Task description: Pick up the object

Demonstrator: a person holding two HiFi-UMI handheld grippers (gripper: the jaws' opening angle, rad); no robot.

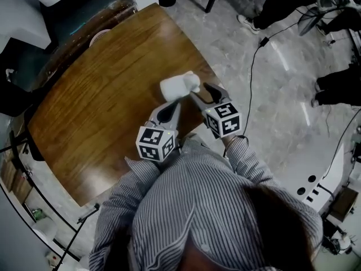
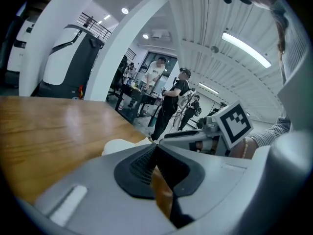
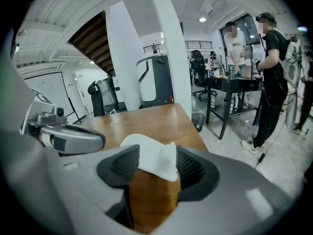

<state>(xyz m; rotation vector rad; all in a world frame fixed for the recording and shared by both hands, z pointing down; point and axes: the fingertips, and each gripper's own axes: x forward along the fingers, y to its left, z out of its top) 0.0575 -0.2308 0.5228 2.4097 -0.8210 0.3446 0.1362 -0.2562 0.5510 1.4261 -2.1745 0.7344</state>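
White crumpled cloth (image 1: 179, 85) lies on wooden table (image 1: 96, 106), loose between wide-spread jaws of right gripper (image 3: 156, 160). Left gripper (image 2: 156, 155) beside it: jaws together, empty.

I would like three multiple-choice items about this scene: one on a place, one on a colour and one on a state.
1. Where does the object lie?
A) on the wooden table
B) on the floor
C) on a chair

2. What colour is the object?
A) red
B) white
C) green

3. How do the jaws of the right hand-held gripper stand?
A) shut together
B) apart, with the object between them
C) out of view

Answers:
1 A, as the head view shows it on the wood near the table's edge.
2 B, as it is white in the head view and the right gripper view.
3 B, as the right gripper view shows the pads apart on either side of it.
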